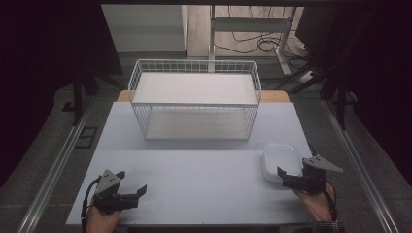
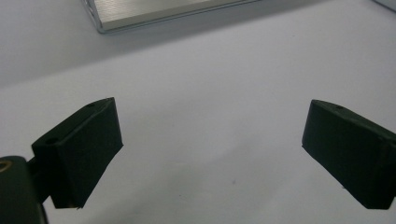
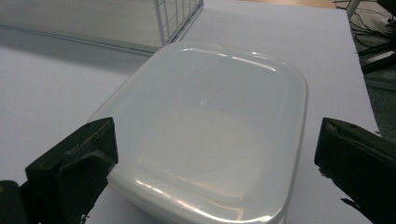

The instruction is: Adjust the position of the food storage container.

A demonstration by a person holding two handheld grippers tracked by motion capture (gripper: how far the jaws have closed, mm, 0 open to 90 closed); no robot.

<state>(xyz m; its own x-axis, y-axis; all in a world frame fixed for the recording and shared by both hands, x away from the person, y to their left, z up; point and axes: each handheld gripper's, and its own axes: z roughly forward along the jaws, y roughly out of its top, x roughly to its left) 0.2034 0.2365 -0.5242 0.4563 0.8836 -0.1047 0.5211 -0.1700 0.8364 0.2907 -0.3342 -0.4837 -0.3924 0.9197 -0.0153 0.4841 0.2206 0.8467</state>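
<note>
Right hand-held gripper [image 1: 291,179] is spread wide, jaws straddling the near edge of the white lidded container [image 1: 281,160], nothing pinched yet. Container sits on the worktop [image 1: 194,174] at my right, just in front of the wire basket [image 1: 194,99] and off its right corner. In the right gripper view the container [image 3: 205,135] lies between my two jaws, lid up, translucent white; can't tell what's inside, if anything.

Left hand-held gripper [image 1: 130,193] is also spread, idle over bare worktop at near left, holding nothing. Its view shows open jaws and a strip of the basket base [image 2: 154,11] at the top.

Step, as I read it: approach done, about to grasp the container. Next move calls for pushing forward a bit, closing on the side walls below the lid rim, then lifting level. Likely destination is the basket, which has two levels, both look empty. Slick plastic, so grip may slip.
</note>
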